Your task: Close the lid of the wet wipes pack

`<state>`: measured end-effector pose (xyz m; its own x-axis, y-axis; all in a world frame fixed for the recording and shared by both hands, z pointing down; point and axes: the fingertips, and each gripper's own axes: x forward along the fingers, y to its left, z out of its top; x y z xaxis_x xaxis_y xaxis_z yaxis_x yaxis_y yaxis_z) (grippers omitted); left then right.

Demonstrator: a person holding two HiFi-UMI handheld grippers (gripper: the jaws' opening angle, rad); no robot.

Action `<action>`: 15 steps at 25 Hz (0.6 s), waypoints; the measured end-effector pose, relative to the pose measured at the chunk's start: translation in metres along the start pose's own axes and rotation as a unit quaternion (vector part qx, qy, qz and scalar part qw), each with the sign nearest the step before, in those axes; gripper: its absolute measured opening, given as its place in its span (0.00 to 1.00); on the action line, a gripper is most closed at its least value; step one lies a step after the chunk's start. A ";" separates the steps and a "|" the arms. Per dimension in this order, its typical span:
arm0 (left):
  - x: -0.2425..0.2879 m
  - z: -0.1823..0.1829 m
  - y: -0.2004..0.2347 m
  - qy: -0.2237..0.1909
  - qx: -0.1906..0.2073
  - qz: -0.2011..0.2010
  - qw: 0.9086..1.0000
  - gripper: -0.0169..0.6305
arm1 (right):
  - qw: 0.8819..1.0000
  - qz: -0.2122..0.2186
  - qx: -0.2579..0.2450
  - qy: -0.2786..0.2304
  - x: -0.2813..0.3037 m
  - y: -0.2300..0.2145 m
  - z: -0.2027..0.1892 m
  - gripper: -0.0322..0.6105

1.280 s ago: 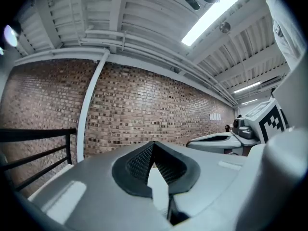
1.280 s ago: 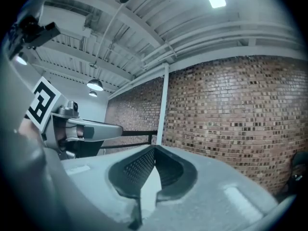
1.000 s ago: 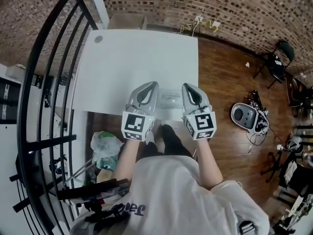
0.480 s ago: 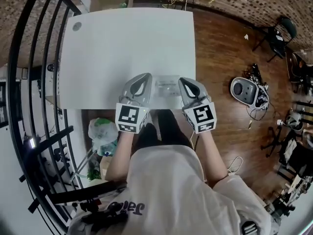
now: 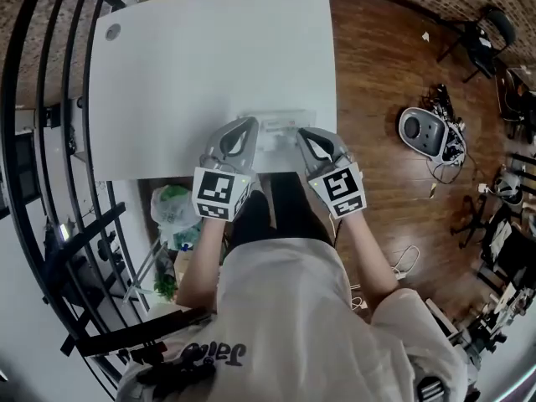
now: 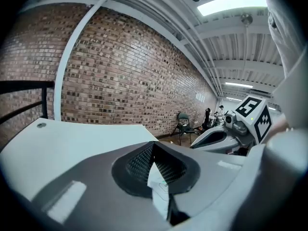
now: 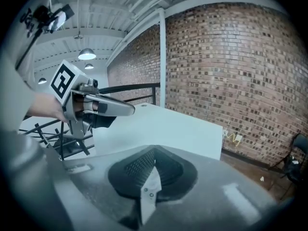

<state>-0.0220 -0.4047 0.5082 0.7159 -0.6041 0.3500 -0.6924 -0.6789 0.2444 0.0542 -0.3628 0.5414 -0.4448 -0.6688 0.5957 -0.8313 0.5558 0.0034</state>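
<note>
Both tools, left gripper (image 5: 245,126) and right gripper (image 5: 305,136), had jaws nearly together, holding nothing. They had come closer beside the wipes pack (image 5: 278,130) at the table's (image 5: 184,74) near edge, so I judged the lid not yet pressed.

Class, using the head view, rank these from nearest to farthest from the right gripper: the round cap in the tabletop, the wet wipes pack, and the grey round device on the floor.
1. wet wipes pack: just left of the right gripper, by the near edge of the table.
2. grey round device: on the floor, out to the right.
3. round cap: far left corner of the tabletop.
</note>
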 end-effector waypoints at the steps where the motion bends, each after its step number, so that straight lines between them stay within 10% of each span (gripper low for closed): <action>1: 0.001 -0.004 0.001 0.001 -0.003 0.001 1.000 0.05 | 1.000 0.002 -0.004 0.004 0.003 0.000 -0.005 0.03; 15: 0.018 -0.026 0.000 0.030 -0.002 0.009 1.000 0.05 | 0.999 0.026 0.019 0.020 0.028 -0.007 -0.022 0.03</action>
<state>-0.0114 -0.4050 0.5381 0.6969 -0.5896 0.4083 -0.7054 -0.6663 0.2416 0.0550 -0.3747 0.5758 -0.4746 -0.6194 0.6254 -0.8202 0.5690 -0.0590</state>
